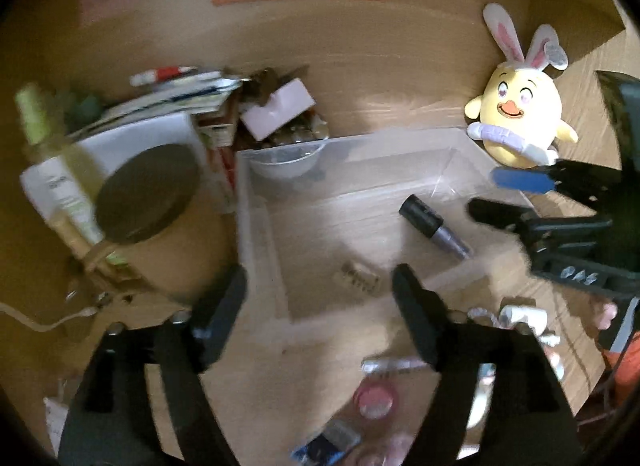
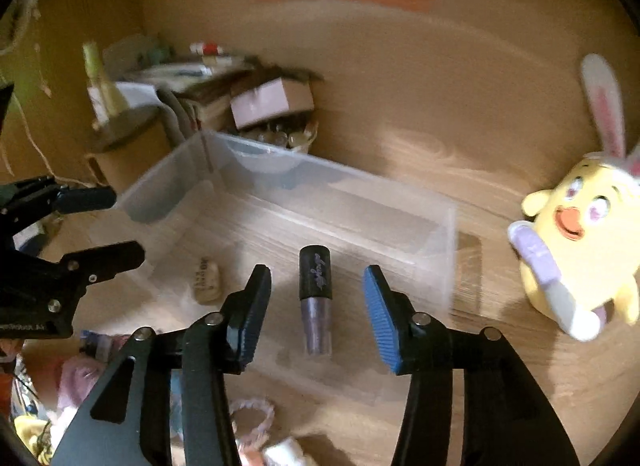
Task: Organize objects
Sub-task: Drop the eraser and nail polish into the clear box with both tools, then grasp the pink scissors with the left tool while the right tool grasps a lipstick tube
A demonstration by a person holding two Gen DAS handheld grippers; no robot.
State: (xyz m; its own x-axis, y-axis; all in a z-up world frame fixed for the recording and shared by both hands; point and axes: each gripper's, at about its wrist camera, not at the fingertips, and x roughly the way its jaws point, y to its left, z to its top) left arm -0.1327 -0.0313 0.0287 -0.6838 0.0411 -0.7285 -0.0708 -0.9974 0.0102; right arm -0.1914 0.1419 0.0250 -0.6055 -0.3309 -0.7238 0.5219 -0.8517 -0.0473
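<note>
A clear plastic bin [image 1: 244,205] [image 2: 360,185] stands on the wooden desk. On its floor lie a black-capped purple tube [image 1: 434,229] [image 2: 316,298] and a small beige item [image 1: 360,278] [image 2: 208,280]. My left gripper [image 1: 318,278] [image 2: 126,225] hovers open over the bin's near left part, with nothing between its fingers. My right gripper [image 2: 316,272] [image 1: 483,191] is open above the tube. The tube shows in the gap between its blue-padded fingers, and the pads stand clear of it on both sides.
A yellow plush chick with rabbit ears [image 1: 520,117] [image 2: 580,234] sits right of the bin. Left of the bin crowd a round brown-lidded box [image 1: 148,193], a green bottle [image 1: 44,125], books and a pink box [image 1: 280,105]. Small toiletries [image 1: 376,398] lie at the front.
</note>
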